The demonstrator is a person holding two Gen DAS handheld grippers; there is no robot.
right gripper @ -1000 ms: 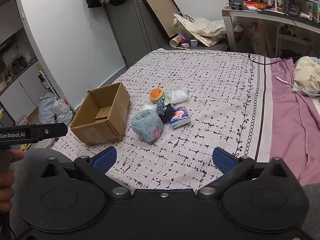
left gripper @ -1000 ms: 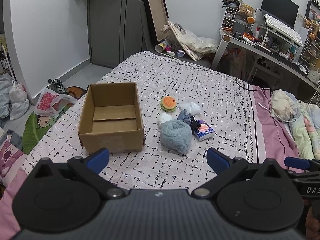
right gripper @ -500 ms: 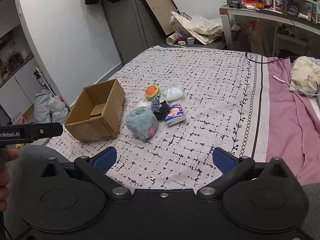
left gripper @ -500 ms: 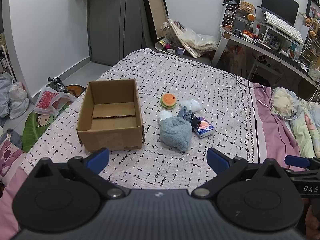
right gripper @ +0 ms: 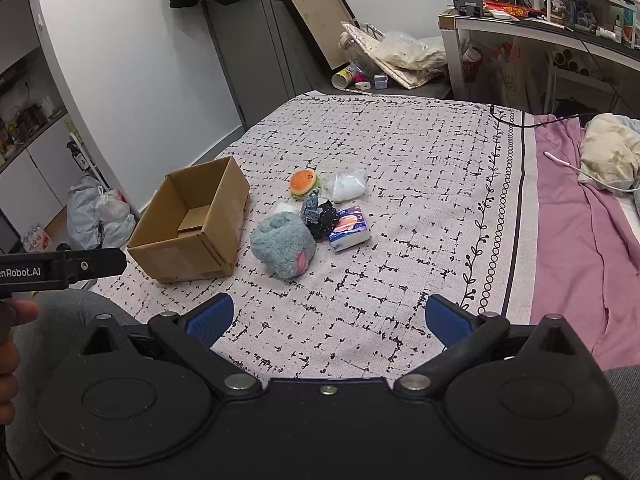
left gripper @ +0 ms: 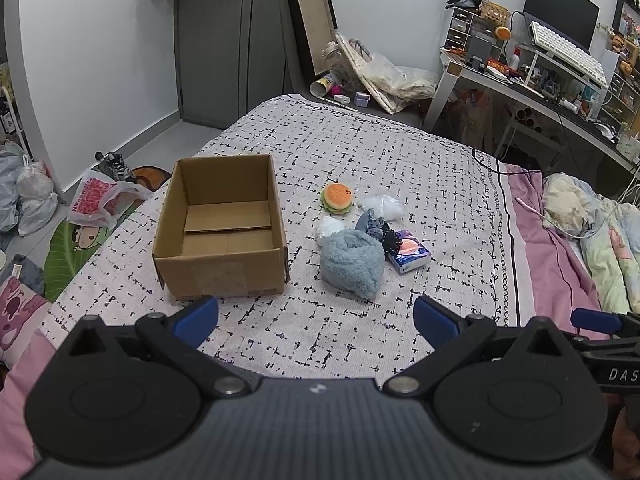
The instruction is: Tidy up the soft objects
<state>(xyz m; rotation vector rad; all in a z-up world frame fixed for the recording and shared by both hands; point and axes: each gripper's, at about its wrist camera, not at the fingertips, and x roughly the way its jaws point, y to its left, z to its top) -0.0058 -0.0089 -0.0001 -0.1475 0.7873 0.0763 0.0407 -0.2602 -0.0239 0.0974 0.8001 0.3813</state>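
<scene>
An open, empty cardboard box [left gripper: 221, 227] [right gripper: 192, 224] stands on the patterned bedspread. Right of it lies a cluster of soft things: a fluffy grey-blue plush [left gripper: 352, 262] [right gripper: 283, 245], a burger toy [left gripper: 338, 198] [right gripper: 304, 182], a clear bag of white stuffing [left gripper: 382, 206] [right gripper: 346, 185], a small white puff [left gripper: 330, 227], a dark lacy piece [left gripper: 380, 232] [right gripper: 322, 218] and a tissue pack [left gripper: 410, 255] [right gripper: 349, 233]. My left gripper [left gripper: 316, 320] is open and empty, short of the box and plush. My right gripper [right gripper: 330, 320] is open and empty, short of the cluster.
The bed's left edge drops to a floor with plastic bags [left gripper: 102, 200] and shoes. A pink sheet and rumpled bedding [left gripper: 580, 220] lie on the right. A cluttered desk [left gripper: 540, 76] stands at the back right. A framed board leans on the wardrobe [left gripper: 308, 20].
Both grippers have shifted a little, so the box and the cluster sit slightly differently in view. Both stay open and empty. Nothing on the bed has moved.
</scene>
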